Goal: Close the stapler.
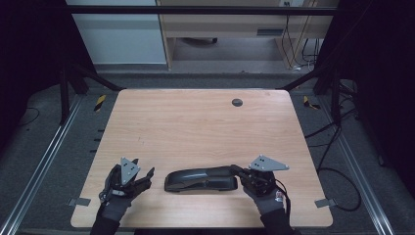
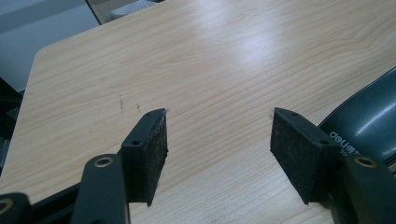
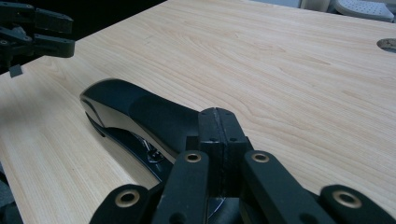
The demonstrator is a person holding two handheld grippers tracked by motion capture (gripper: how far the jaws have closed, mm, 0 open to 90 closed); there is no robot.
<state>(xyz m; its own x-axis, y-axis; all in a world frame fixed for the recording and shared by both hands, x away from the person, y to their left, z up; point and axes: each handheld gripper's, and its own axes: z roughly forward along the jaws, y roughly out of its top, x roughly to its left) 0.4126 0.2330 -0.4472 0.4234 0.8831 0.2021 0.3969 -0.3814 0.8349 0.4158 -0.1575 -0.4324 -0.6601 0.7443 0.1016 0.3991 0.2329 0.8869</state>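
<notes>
Stapler: a large dark grey stapler lies flat along the near edge of the wooden table, between the two grippers, long side running left to right; in the left gripper view its rounded grey end carries white lettering; in the right gripper view its curved top and shiny metal underside run away from the camera
Right gripper: the right gripper sits at the stapler's right end, held in a gloved hand; in the right gripper view its two black pads are pressed flat together with no gap, resting above the stapler's near end; whether anything is pinched between them cannot be told
Left gripper: the left gripper is just left of the stapler's left end, apart from it; its pads stand wide apart with bare table between them, holding nothing; the stapler's end lies just outside the right-hand pad
Table: pale wood grain, a small round dark hole near the far edge
Surroundings: dark frame bars, grey floor and loose cables around the table
</notes>
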